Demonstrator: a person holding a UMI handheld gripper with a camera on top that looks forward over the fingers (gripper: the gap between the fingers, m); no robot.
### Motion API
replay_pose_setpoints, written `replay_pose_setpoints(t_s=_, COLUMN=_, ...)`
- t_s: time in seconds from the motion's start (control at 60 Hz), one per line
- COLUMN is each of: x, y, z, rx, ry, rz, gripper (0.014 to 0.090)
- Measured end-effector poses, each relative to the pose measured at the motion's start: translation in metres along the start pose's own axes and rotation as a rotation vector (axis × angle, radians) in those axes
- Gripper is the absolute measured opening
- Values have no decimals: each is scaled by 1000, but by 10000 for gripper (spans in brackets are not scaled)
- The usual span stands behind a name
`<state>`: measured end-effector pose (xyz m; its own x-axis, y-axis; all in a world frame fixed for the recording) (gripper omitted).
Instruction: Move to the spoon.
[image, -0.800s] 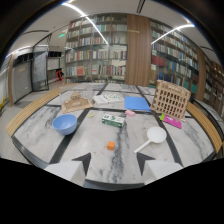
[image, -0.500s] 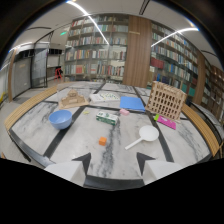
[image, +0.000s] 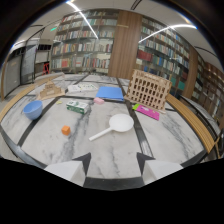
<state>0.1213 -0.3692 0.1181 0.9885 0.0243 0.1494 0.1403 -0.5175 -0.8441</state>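
Hand-held gripper (image: 111, 167) open, nothing between fingers. White spoon (image: 112, 126) lies flat on marble counter (image: 165, 145) just ahead, bowl away, handle angled back toward left finger. Best approach: advance low, square fingers across handle, steer clear of orange cube (image: 66, 130).

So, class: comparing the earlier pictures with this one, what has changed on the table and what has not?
The gripper has advanced toward the white spoon, which now lies just ahead of its open fingers, nearer than before. Nothing was grasped or released. The blue bowl, orange cube and wooden rack kept their places.
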Motion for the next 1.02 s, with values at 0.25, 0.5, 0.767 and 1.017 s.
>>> replay_pose_setpoints(t_s=0.25, x=24, y=-25, z=81, rx=-8, ry=-7, rz=-5, gripper=863)
replay_pose_setpoints(t_s=0.5, x=20, y=-33, z=146, rx=-30, ry=-38, rz=9, gripper=858)
replay_pose_setpoints(t_s=0.767, x=18, y=-30, z=174, rx=-54, ry=-55, rz=28, gripper=858)
replay_pose_setpoints(t_s=1.017, x=21, y=-27, z=178, rx=-70, ry=-53, rz=33, gripper=858)
